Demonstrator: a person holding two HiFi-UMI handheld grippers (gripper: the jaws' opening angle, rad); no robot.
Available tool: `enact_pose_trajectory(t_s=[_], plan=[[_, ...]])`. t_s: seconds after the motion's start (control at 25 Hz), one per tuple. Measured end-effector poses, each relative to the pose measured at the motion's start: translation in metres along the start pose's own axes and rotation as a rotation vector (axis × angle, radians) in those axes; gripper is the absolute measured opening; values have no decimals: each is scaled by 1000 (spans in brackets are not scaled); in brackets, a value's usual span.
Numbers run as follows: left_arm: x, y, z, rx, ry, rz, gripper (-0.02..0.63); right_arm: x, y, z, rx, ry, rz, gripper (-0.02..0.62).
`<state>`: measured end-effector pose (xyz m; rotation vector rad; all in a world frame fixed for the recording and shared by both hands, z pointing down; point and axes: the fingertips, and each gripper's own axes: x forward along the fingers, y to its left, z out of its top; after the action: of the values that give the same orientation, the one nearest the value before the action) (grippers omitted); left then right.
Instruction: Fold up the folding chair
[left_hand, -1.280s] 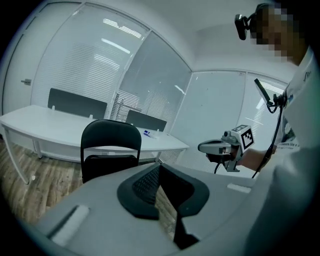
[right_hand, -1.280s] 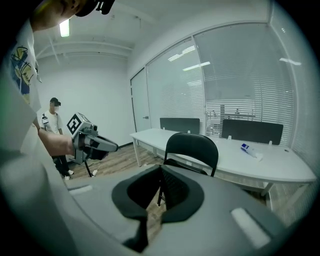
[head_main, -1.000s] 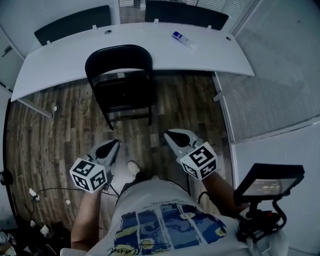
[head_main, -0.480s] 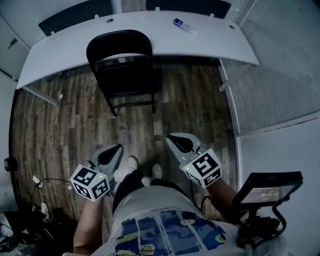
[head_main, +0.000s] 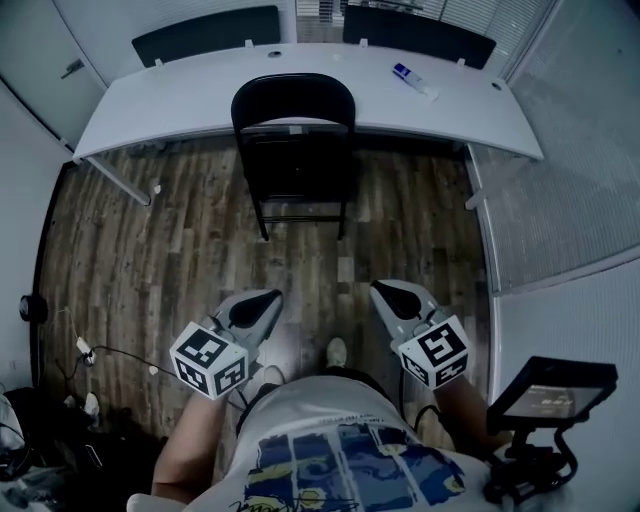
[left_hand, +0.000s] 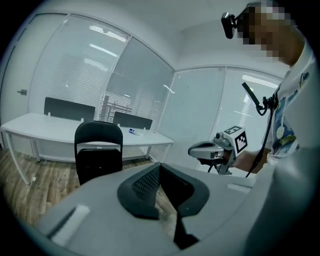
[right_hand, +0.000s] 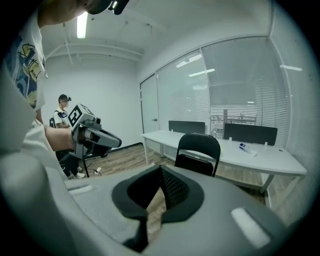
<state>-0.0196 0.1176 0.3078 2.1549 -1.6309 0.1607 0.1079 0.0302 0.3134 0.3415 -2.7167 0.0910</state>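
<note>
Two claws hover on the near side of the folding chair (head_main: 295, 150), well apart from it and touching nothing. The left claw (head_main: 268, 299) sits off the chair's near left and the right claw (head_main: 384, 292) off its near right, both pointing toward the chair and tilted a little downward. Each gripper view shows its dark pads pressed together with nothing between them, so both claws are closed and empty.

The chair is black and stands upright on the wooden floor (head_main: 150, 250) with its seat out, not folded. Its rounded backrest reaches up against the near edge of the long white tabletop (head_main: 180, 100). Beyond the chair, two dark panels (head_main: 205, 33) rise along the tabletop's far edge. To the chair's far right, a small white and blue tube (head_main: 413, 80) lies on the tabletop.

On the chair's near side, the person's printed shirt (head_main: 340, 450) fills the bottom of the head view, with one shoe (head_main: 336, 352) showing between the claws. A small monitor on a stand (head_main: 550, 385) is at the near right, and cables (head_main: 85, 350) trail across the floor at the near left. In the right gripper view, another person (right_hand: 62, 107) stands far off to the chair's left.
</note>
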Motion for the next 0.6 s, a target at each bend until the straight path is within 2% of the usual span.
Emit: enact_pose_trajectory(t_s=[0.28,0.4,0.52,0.6], plan=[[-34,16,10,25,51,34,3,19,27,25,7,15,42,3],[-53,18,-5,27,58,23,3,21,47,21,5,11,30,3],[-90,18,-26,45,40,-14,5,17,91,16,-4,9,-11,3],[-138,21,-42,56,11,-51,4,15,146,17,-19,10,-53,3]])
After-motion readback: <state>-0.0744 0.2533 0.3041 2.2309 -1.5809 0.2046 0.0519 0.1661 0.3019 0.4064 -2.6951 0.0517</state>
